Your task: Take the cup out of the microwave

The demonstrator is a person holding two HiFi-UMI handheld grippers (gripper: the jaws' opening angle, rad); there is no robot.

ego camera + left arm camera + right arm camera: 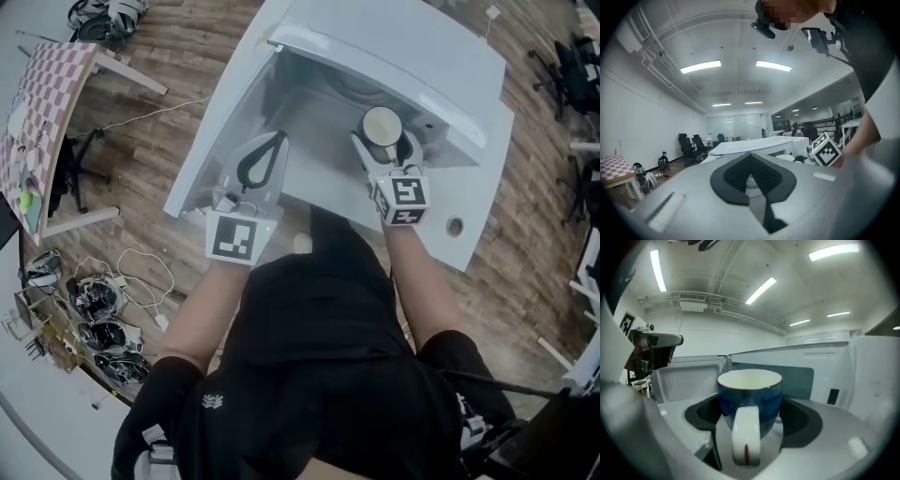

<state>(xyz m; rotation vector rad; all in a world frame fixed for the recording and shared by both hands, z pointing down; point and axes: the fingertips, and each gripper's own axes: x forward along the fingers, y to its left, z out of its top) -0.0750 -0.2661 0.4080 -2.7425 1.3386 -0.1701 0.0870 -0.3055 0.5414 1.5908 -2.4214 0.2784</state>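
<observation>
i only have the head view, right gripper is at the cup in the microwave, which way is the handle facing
observer: the cup has its handle pointing straight back at the right gripper, in the gap between the two jaws.
operator: are the jaws on it or open
observer: shut on it, as far as the right gripper view shows: a dark pad sits against each side of the blue body.
operator: and the left one, holding anything
observer: no. in its own view the left gripper has its jaws together at the tips with nothing between them.
</observation>
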